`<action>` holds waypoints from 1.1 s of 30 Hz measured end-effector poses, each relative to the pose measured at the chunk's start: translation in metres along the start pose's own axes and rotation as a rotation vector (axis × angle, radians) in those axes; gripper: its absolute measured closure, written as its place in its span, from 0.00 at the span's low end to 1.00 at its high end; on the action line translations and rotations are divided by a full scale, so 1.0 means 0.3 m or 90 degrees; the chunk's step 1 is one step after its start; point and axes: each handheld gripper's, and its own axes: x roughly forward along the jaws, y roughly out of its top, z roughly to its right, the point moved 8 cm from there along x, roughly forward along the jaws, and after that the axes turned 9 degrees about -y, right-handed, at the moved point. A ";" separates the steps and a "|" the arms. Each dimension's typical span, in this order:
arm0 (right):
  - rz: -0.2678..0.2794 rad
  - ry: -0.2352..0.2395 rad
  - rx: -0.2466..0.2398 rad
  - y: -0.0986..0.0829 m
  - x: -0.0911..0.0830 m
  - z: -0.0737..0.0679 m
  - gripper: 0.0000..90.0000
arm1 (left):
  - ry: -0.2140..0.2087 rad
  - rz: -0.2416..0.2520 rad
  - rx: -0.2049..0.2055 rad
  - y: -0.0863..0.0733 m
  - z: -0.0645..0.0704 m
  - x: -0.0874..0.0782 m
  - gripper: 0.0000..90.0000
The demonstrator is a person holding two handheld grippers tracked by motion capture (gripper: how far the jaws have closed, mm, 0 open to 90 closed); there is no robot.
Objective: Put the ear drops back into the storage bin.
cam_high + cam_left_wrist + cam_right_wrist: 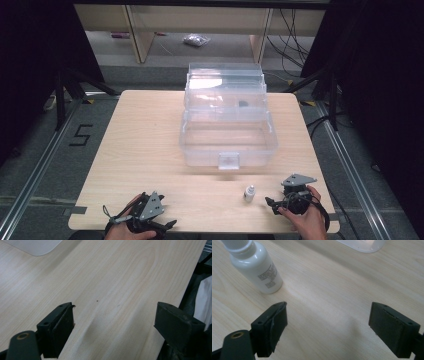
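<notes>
- The left gripper (170, 224) rests at the near left corner of the wooden table (140, 150), held in the person's left hand (125, 227). In the left gripper view its two black jaws stand wide apart with only bare wood between them.
- In that same view a pale rounded corner of the clear plastic box (35, 246) shows at the far left, well apart from the jaws, and the table edge runs down the right side.
- The clear plastic box (227, 120) stands in the middle of the table, toward the far edge. Its lid is open and stands up behind it, and a small latch (228, 160) hangs on the near wall. A small dark thing (243, 104) lies inside, near the back; what it is I cannot tell.
- A small white bottle (249, 193) stands upright on the table, near of the box and to the right of its latch, touching nothing.
- The right gripper (270, 202) is at the near right, held in the right hand (307, 215), just beside the bottle. Its jaws are also wide apart and hold nothing.
- In the right gripper view the bottle (255, 266) stands beyond the left jaw, outside the gap, with printed text on its side. Nothing lies between the jaws and the bottle.
- On the floor (30, 150) left of the table a black "5" (81, 135) is marked; beyond the table, a small bag (196, 40) and cables (292, 45).
</notes>
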 end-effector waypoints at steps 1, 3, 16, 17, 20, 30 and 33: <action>-0.002 0.000 0.001 0.000 -0.001 0.000 0.18 | 0.000 0.000 0.000 0.000 0.000 0.000 0.17; -0.012 -0.010 0.001 0.004 -0.012 -0.006 0.18 | 0.001 -0.001 0.000 0.000 -0.001 0.000 0.17; -0.022 0.001 -0.032 0.013 -0.024 -0.037 0.19 | 0.001 0.000 0.001 0.000 0.000 0.000 0.17; -0.022 0.002 -0.032 0.014 -0.025 -0.039 0.19 | 0.001 -0.001 0.001 0.000 0.000 0.000 0.17; -0.030 0.009 -0.016 0.010 -0.028 -0.053 0.19 | 0.000 -0.001 0.001 0.000 0.000 0.001 0.17; -0.039 0.018 -0.040 0.013 -0.033 -0.070 0.19 | 0.000 -0.002 0.011 0.002 -0.002 -0.002 0.17; -0.040 0.021 -0.050 0.016 -0.037 -0.077 0.19 | 0.000 -0.001 0.000 0.000 0.000 0.000 0.17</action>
